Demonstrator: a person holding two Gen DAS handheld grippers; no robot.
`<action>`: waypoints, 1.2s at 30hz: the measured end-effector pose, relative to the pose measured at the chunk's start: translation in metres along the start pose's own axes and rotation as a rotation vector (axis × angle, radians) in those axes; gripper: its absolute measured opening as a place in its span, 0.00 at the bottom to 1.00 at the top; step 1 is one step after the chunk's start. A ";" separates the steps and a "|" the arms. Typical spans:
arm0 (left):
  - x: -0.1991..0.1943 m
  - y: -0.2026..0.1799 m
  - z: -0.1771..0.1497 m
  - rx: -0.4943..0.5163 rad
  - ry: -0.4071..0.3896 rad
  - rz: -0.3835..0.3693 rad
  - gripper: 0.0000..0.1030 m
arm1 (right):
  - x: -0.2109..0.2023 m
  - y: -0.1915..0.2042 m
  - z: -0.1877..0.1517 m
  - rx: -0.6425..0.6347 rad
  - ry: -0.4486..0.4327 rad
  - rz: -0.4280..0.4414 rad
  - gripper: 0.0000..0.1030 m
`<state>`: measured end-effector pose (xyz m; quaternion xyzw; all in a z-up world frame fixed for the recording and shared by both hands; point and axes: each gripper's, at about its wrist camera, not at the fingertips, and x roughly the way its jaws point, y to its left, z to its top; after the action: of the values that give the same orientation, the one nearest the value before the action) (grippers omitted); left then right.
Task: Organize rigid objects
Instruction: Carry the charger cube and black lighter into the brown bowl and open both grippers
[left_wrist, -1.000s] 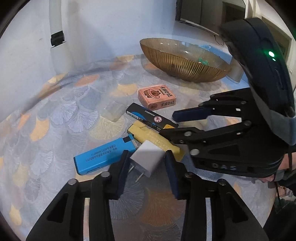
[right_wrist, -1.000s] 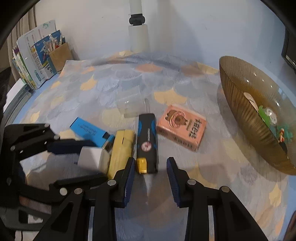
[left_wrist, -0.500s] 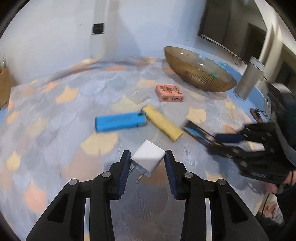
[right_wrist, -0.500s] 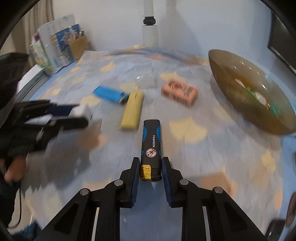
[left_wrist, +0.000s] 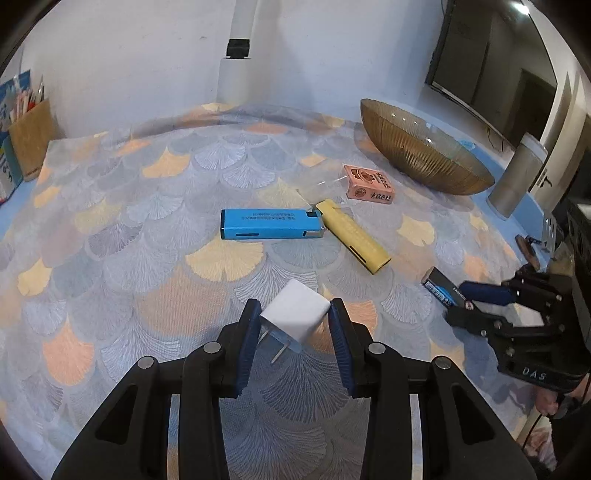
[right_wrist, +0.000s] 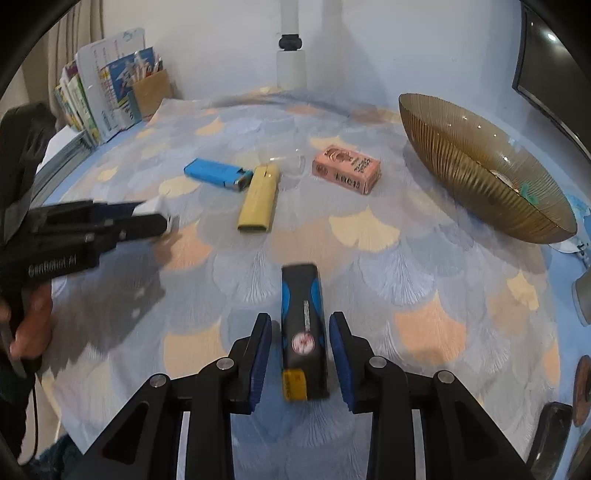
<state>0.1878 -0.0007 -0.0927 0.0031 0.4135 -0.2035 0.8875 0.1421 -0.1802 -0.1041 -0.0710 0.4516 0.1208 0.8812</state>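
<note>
My left gripper (left_wrist: 293, 332) is shut on a white plug adapter (left_wrist: 295, 314), prongs pointing back, held above the patterned cloth. My right gripper (right_wrist: 300, 349) has its pads apart, with small gaps on both sides of a black and blue lighter (right_wrist: 303, 328) that looks blurred between them; it also shows in the left wrist view (left_wrist: 441, 288). A blue lighter (left_wrist: 269, 224), a yellow lighter (left_wrist: 354, 236) and a pink box (left_wrist: 369, 184) lie on the cloth in the middle.
A ribbed amber glass bowl (right_wrist: 480, 173) with small items stands at the right. A clear plastic piece (right_wrist: 290, 162) lies behind the yellow lighter. Books and a cardboard holder (right_wrist: 147, 92) stand at the back left, a white post (right_wrist: 291, 62) at the back.
Both grippers pulled back from the pile and apart, each carrying its object. The right jaws have widened around the black lighter, which now looks loose and blurred.
</note>
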 end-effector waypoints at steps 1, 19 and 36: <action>0.001 -0.001 0.000 0.008 0.000 0.003 0.33 | 0.000 0.003 0.000 -0.011 -0.005 -0.001 0.30; -0.005 -0.015 0.013 0.006 -0.013 -0.010 0.33 | -0.042 -0.008 -0.007 0.029 -0.120 0.080 0.22; -0.026 -0.138 0.179 0.136 -0.226 -0.118 0.33 | -0.148 -0.137 0.090 0.148 -0.384 -0.202 0.22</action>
<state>0.2538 -0.1488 0.0665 0.0159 0.2955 -0.2817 0.9127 0.1666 -0.3125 0.0705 -0.0270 0.2740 0.0098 0.9613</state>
